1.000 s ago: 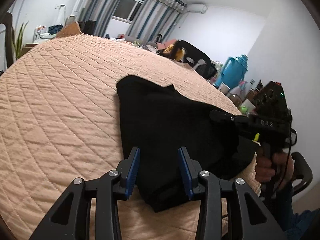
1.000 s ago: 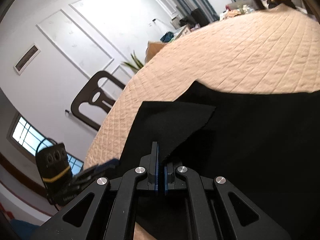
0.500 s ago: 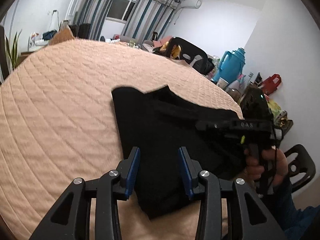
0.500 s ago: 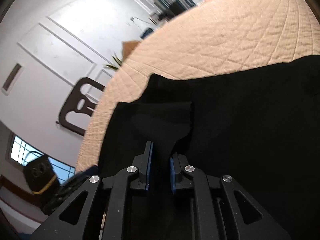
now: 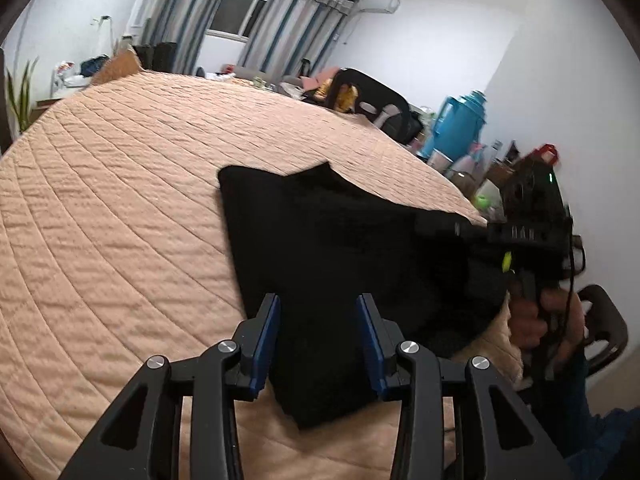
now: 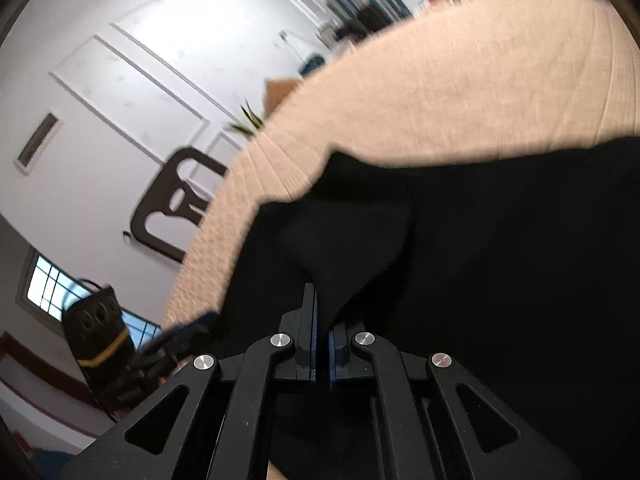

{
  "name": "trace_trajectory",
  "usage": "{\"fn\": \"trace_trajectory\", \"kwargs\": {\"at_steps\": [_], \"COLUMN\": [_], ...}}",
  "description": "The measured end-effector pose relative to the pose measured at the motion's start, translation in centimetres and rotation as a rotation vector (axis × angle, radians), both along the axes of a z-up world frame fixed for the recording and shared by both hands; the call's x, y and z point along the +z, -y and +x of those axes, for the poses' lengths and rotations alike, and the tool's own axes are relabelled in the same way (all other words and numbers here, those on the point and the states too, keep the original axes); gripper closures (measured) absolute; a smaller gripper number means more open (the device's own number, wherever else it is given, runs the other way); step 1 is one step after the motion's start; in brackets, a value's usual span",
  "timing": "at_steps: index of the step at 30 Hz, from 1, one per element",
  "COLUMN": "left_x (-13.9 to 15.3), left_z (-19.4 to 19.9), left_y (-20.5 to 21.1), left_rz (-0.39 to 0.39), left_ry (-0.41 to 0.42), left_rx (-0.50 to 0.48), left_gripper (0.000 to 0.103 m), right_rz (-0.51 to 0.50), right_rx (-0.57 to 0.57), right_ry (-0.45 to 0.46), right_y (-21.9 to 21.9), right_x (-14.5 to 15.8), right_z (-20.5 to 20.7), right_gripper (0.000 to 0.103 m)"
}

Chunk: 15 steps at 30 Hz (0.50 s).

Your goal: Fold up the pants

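Across peach quilt (image 5: 120,208), black pants (image 5: 320,248) lying folded near front edge; right gripper (image 6: 321,320) just reclosed, clenched on raised fabric flap, likely regripped for next fold; left gripper (image 5: 318,332) hovering agape, empty.

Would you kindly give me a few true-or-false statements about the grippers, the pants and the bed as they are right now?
1. The right gripper is shut on a fold of the black pants. True.
2. The left gripper is fully shut. False: its jaws stand apart above the pants.
3. The pants lie on a peach quilt. True.
4. The pants are blue. False: they are black.
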<state>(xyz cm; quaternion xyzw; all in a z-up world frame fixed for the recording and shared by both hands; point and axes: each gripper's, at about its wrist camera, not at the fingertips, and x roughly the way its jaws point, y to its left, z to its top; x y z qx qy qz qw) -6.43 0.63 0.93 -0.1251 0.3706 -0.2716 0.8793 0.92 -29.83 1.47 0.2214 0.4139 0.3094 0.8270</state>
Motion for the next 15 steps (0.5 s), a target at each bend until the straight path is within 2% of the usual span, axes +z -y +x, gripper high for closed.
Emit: {"fn": "trace_trajectory", "kwargs": {"at_steps": [1, 3, 5, 7, 8, 10, 12, 15], "left_x": [-0.3, -0.8, -0.6, 0.0, 0.4, 1.4, 2.2, 2.8], "left_z": [-0.4, -1.0, -1.3, -0.9, -0.7, 0.2, 1.4, 4.4], "left_y": [0.4, 0.9, 1.0, 0.6, 0.5, 0.7, 1.0, 2.2], "left_rz": [0.01, 0.031, 0.045, 0.024, 0.023, 0.052, 0.067, 0.102], "left_ry": [-0.002, -0.005, 0.009, 0.001, 0.006, 0.041, 0.068, 0.077], "left_rx": [-0.019, -0.036, -0.036, -0.032, -0.028, -0.014, -0.005, 0.021], "left_gripper": [0.061, 0.061, 0.061, 0.061, 0.061, 0.061, 0.061, 0.061], "right_rz": [-0.003, -0.027, -0.107, -0.061, -0.064, -0.117, -0.131, -0.126], "right_rx": [-0.006, -0.007, -0.013, -0.027, -0.046, -0.12, -0.16, -0.126], "right_ry": [0.018, -0.003, -0.088, -0.091, -0.086, -0.019, 0.038, 0.056], "right_y": [0.4, 0.8, 0.6, 1.2, 1.5, 2.2, 2.5, 1.3], "right_x": [0.5, -0.1, -2.1, -2.7, -2.3, -0.9, 0.5, 1.0], "right_z": [-0.1, 0.2, 0.7, 0.5, 0.3, -0.1, -0.3, 0.7], "right_gripper": [0.1, 0.1, 0.1, 0.098, 0.096, 0.092, 0.092, 0.092]}}
